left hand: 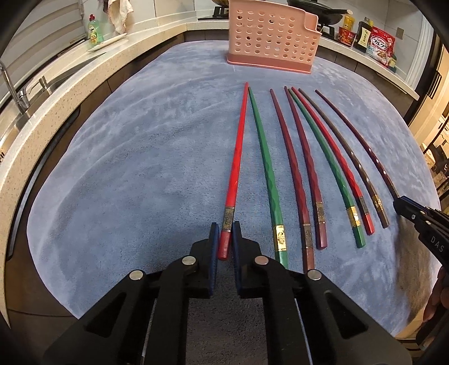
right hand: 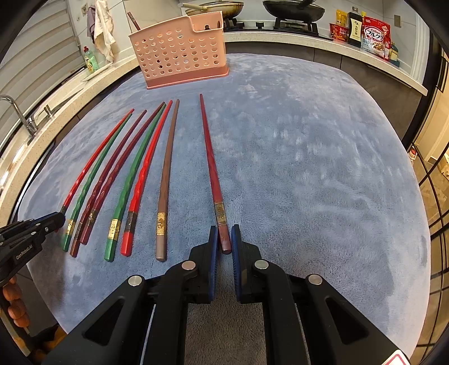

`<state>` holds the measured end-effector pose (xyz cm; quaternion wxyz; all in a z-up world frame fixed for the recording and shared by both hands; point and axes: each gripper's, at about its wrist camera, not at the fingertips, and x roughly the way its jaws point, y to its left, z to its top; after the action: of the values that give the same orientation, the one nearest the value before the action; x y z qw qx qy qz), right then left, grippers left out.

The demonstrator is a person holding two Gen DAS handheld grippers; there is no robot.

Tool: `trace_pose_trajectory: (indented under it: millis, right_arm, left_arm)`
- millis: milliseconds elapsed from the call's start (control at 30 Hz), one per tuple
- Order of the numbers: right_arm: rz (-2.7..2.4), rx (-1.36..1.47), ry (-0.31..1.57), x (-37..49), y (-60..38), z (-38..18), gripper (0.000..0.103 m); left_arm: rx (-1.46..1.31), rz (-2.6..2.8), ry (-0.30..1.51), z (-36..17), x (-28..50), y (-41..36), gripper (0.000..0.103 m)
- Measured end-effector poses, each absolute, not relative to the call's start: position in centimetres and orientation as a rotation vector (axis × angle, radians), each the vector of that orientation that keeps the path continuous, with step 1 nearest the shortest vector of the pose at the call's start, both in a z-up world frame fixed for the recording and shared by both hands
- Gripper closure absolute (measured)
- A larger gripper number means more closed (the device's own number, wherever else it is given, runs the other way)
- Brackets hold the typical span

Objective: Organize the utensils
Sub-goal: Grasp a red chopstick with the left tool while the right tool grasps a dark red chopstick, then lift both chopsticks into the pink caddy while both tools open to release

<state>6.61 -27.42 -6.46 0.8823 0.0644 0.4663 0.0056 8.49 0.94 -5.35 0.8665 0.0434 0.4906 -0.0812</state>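
Observation:
Several coloured chopsticks lie side by side on a blue-grey mat point(left hand: 140, 168), thick ends toward me. My left gripper point(left hand: 226, 228) is shut on the thick end of the leftmost red chopstick point(left hand: 238, 157); the right wrist view shows this gripper point(right hand: 60, 217) at the far left. My right gripper point(right hand: 224, 230) is shut on the thick end of a dark red chopstick point(right hand: 210, 162) that lies apart, right of the row. It enters the left wrist view point(left hand: 398, 202) from the right. A pink perforated utensil holder point(left hand: 272, 36) point(right hand: 182, 47) stands upright at the mat's far edge.
Green, maroon, red and brown chopsticks point(right hand: 165, 174) lie between the two held ones. A counter with a sink and tap point(left hand: 16, 92), a green soap bottle point(left hand: 95, 31) and a hanging cloth runs along the left. Pans on a stove point(right hand: 291, 11) and food packets point(right hand: 374, 35) are behind.

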Motion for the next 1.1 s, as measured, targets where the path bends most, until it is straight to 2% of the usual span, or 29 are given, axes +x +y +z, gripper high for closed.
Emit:
trace_pose_trajectory:
  millis: [300, 767, 1100]
  right_arm:
    - [0.012, 0.15, 0.911, 6.4, -28.0, -3.5, 0.094]
    - [0.015, 0.184, 0.686, 8.8, -30.9, 6.9, 0.096]
    - [0.028, 0.19, 0.577, 12.7, -32.3, 11.9, 0.096]
  left_arm:
    - [0.054, -0.159, 1.005, -3.3, 8.6, 1.8, 0.095]
    - [-0.014, -0.177, 0.823, 6.4, 11.6, 3.7, 0.096]
    - [-0.028, -0.157, 0.711, 11.7, 16.1, 4.2, 0.096]
